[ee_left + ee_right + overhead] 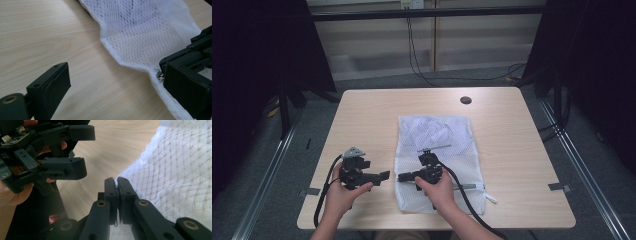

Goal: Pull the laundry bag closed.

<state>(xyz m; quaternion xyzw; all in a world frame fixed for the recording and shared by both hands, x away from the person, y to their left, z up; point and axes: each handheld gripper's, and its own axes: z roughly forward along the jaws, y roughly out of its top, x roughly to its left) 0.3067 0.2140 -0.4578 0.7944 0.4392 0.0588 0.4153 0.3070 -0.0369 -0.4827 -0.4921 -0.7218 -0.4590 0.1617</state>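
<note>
— Starting nearest: right gripper [404, 176] pinching the left edge of the white mesh bag [439, 150], jaws clamped together on the hem, seen close up in the right gripper view [117, 192]. Resting low over the table [512, 150], held from behind by the right hand [438, 189].

— And just beside it?

— Left gripper [384, 176] hovering just off that same edge, jaws standing wide apart with nothing but bare wood between them. Not touching the mesh. Gripped by the left hand [343, 192], cable [323, 195] looping down toward the near table edge.

— Placing the bag?

— Lying flat near the middle of the table, running from the near edge away toward the far side. Edge buckling up a little next to the pinch [130, 63], with a small metal zipper pull [160, 77] showing there. Also something white and crumpled sitting inside at the far end [432, 131].

— Farther back?

— Small dark round hole [465, 100] sitting in the tabletop near the far edge, well apart from the bag.
</note>
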